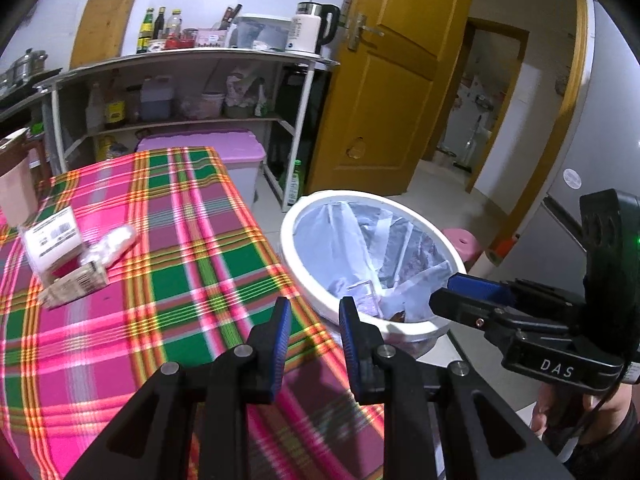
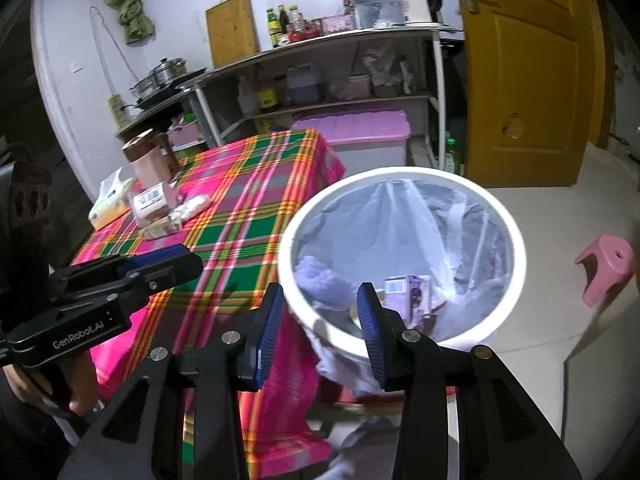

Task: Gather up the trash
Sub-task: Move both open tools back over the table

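**Caller:** Where are your jaws right now?

**Me:** Both pairs stand apart with nothing between them. My left gripper (image 1: 314, 320) hangs over the near corner of the plaid tablecloth (image 1: 168, 264), just beside the white bin (image 1: 304, 280). My right gripper (image 2: 320, 312) sits right over the bin's near rim, looking down into the liner (image 2: 400, 216).

**Caller:** And the trash?

**Me:** Some lies in the bin: a purple carton (image 2: 408, 292) and a crumpled lilac wad (image 2: 320, 276). The rest sits on the cloth, well away from the bin toward the far left: a brown printed box (image 1: 76, 284), a clear plastic wrapper (image 1: 112, 244) touching it, and a white labelled pack (image 1: 50, 240) behind.

**Caller:** Which hand takes it?

**Me:** The left, I'd say; it's nearer and the pile lies ahead-left of it. The brown box's long axis runs roughly crosswise to my fingers.

**Caller:** Anything in the way?

**Me:** Bare cloth between. Farther from the bin stand a tissue pack (image 2: 108, 200) and a brown-lidded jar (image 2: 146, 160), which I judge aren't trash.
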`<state>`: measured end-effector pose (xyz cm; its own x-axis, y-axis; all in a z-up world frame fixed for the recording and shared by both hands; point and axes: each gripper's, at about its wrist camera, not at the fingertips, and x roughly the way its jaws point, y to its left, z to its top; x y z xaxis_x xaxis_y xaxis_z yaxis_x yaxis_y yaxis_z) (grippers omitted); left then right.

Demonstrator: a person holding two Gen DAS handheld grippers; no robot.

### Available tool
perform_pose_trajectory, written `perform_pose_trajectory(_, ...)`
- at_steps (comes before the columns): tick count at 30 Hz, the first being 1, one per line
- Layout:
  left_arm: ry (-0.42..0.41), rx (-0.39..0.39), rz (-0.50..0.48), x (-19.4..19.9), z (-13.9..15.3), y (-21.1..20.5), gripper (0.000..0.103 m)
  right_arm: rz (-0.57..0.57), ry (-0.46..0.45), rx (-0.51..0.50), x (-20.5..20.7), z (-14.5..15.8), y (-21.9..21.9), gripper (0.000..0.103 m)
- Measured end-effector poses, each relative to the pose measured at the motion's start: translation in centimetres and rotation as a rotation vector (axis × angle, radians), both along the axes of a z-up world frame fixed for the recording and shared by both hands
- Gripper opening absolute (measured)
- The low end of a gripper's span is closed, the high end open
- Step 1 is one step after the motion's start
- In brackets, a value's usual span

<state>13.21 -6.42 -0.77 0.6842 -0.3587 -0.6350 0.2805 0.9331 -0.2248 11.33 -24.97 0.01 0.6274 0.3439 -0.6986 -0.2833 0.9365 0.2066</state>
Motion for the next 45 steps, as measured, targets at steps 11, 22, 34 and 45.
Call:
perform_pose_trajectory(11, 0.011, 0.011, 0.122, -1.3, -0.6, 4.6, 0.024, 0.113, 0.013, -0.005, 0.4, -0.3, 4.1, 0.04)
perform_pose_trajectory(22, 0.022, 0.024, 0.267, -1.7, -0.9, 10.1, 0.032, 0.196, 0.01, -0.012, 1.5, -0.4, 7.9, 0.04)
perform_pose_trajectory(34, 0.024, 0.025, 0.383, 0.1, -1.3, 15.7, 0.033, 0.247, 0.026, -0.027, 3.3, -0.9, 10.9, 0.04)
perform_pose_trajectory(45, 0.04, 0.017, 0.406, 3.9, -2.0, 19.0, 0.037, 0.278, 0.044, -0.04, 5.3, -1.6, 13.2, 0.04)
